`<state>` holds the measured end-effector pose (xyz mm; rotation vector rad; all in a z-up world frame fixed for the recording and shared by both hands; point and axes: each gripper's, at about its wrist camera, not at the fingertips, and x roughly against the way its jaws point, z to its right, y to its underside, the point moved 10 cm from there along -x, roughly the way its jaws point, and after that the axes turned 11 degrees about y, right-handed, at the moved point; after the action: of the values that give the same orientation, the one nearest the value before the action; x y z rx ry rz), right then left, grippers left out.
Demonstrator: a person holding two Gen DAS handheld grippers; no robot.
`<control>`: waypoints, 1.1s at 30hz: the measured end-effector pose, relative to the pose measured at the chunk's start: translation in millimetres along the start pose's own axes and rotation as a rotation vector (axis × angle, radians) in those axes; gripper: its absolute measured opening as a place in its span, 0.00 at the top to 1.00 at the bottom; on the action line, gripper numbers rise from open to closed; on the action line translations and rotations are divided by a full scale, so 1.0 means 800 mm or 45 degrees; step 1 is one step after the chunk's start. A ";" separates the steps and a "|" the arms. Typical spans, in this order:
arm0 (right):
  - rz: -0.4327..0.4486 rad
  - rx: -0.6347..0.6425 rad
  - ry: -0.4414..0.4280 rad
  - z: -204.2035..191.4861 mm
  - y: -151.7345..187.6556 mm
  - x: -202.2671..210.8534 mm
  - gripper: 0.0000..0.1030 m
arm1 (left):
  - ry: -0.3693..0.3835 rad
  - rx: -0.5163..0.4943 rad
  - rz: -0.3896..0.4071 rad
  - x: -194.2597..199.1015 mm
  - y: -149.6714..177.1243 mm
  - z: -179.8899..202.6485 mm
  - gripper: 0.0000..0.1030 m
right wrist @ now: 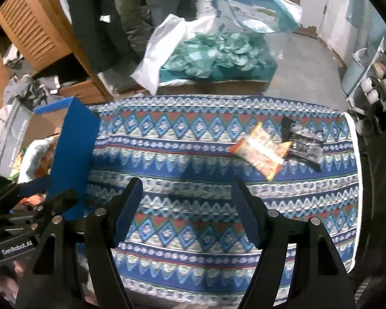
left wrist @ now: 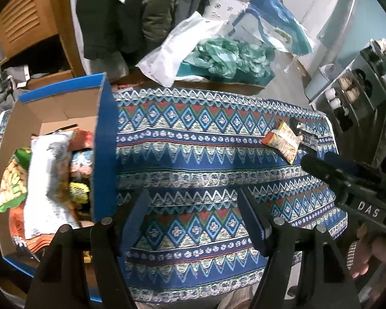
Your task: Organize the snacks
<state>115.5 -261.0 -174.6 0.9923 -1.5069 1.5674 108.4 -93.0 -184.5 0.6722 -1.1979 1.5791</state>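
The two loose snacks lie together at the far right of the patterned worktop [right wrist: 193, 154]: an orange packet [right wrist: 261, 150] with a black packet [right wrist: 305, 143] just beside it on its right, touching or slightly overlapping. From the right tool [right wrist: 186, 213] they lie ahead and to the right, with bare cloth between. The orange packet's long axis runs diagonally, from upper left to lower right in the right wrist view, so the jaws would probably need some turning to close across its short side. The right tool is open and empty, both blue pads clear of everything. The left tool [left wrist: 194, 216] is also open and empty, and sits next to the blue-edged cardboard box [left wrist: 105, 149], already crowded with snack bags, at the left end of the worktop. The right hand is therefore clearly the nearer one to the loose packets, and the left the nearer to the box.

The left wrist view looks down into the box and shows its contents; it also shows the right tool's dark body close to the packets. The right wrist view shows only the box's outer blue wall [right wrist: 72, 159], but gives the plainer look at how the two packets lie against each other.
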 end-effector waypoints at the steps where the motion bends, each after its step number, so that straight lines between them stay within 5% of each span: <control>1: -0.004 -0.006 0.006 0.006 -0.002 -0.002 0.30 | -0.002 -0.003 -0.010 -0.005 -0.003 0.004 0.30; 11: -0.096 0.011 0.098 0.090 -0.044 -0.044 0.29 | 0.008 -0.054 -0.080 -0.070 -0.050 0.060 0.24; 21: -0.283 -0.046 0.163 0.178 -0.058 -0.141 0.29 | 0.014 -0.063 -0.154 -0.157 -0.098 0.099 0.24; 33: -0.253 0.052 0.321 0.212 -0.071 -0.200 0.29 | 0.021 0.001 -0.232 -0.226 -0.106 0.109 0.24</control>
<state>242.6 -427.6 -292.1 0.8996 -1.1726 1.5223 237.7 -241.5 -277.4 0.7460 -1.0919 1.4303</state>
